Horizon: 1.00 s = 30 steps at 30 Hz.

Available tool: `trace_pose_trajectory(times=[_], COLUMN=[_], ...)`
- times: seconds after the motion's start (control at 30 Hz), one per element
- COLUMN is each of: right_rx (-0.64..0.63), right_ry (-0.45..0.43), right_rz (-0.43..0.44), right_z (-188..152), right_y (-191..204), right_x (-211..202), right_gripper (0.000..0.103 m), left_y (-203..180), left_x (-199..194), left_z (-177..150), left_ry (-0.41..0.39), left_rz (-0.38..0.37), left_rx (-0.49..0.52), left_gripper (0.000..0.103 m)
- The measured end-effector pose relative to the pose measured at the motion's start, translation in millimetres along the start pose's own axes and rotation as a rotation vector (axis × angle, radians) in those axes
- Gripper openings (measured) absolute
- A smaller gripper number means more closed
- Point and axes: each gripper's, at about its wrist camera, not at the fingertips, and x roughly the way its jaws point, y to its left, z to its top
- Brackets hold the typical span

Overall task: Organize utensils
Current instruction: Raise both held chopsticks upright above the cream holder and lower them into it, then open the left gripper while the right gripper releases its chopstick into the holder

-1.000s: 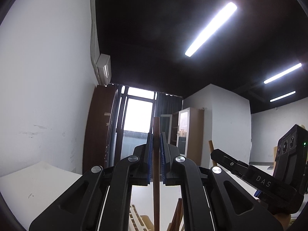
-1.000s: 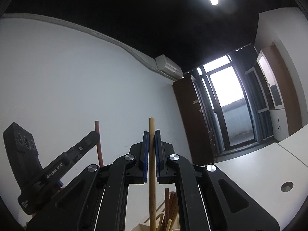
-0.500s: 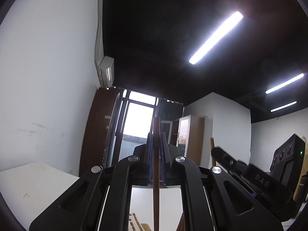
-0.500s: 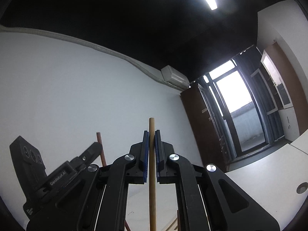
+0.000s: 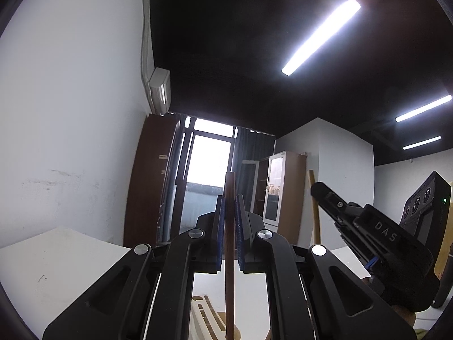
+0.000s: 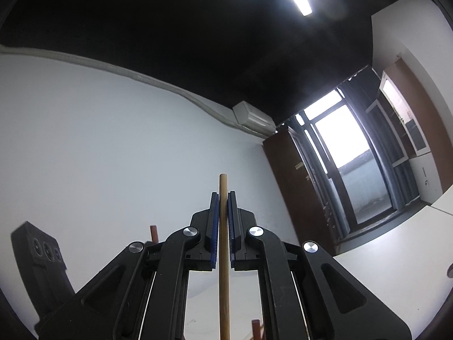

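left gripper point(image 5: 230, 212) clamps a dark brown wooden rod-shaped handle point(image 5: 230, 255); right gripper point(image 6: 223, 209) clamps a light bamboo rod-shaped handle point(image 6: 223, 255). both held aloft above the white table point(image 5: 56, 266): carry step, likely; next, lower into a holder.

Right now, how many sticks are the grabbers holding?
2. A dark brown stick stands upright, clamped in the left gripper, and a lighter tan stick stands upright, clamped in the right gripper. More sticks show below, partly hidden.
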Motion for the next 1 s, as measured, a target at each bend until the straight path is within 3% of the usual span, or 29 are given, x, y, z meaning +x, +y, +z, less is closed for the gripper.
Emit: trace_pose_trajectory(times=[0.57,1.0], right_rx=[-0.066,-0.131], right_ry=[0.028,0.154], right_rz=[-0.037,-0.062], right_z=[-11.4,-36.6], right_y=[-3.7,2.6], right_x=[-0.3,-7.5], right_gripper=[0.007,0.007], left_y=[6.9,11.9], left_x=[13.2,3.2], left_z=[-26.6,-33.5], left_ry=[0.111,0.176], left_rz=[-0.017,-0.046], left_rx=[0.011,0.024], left_gripper=[0.007,0.007])
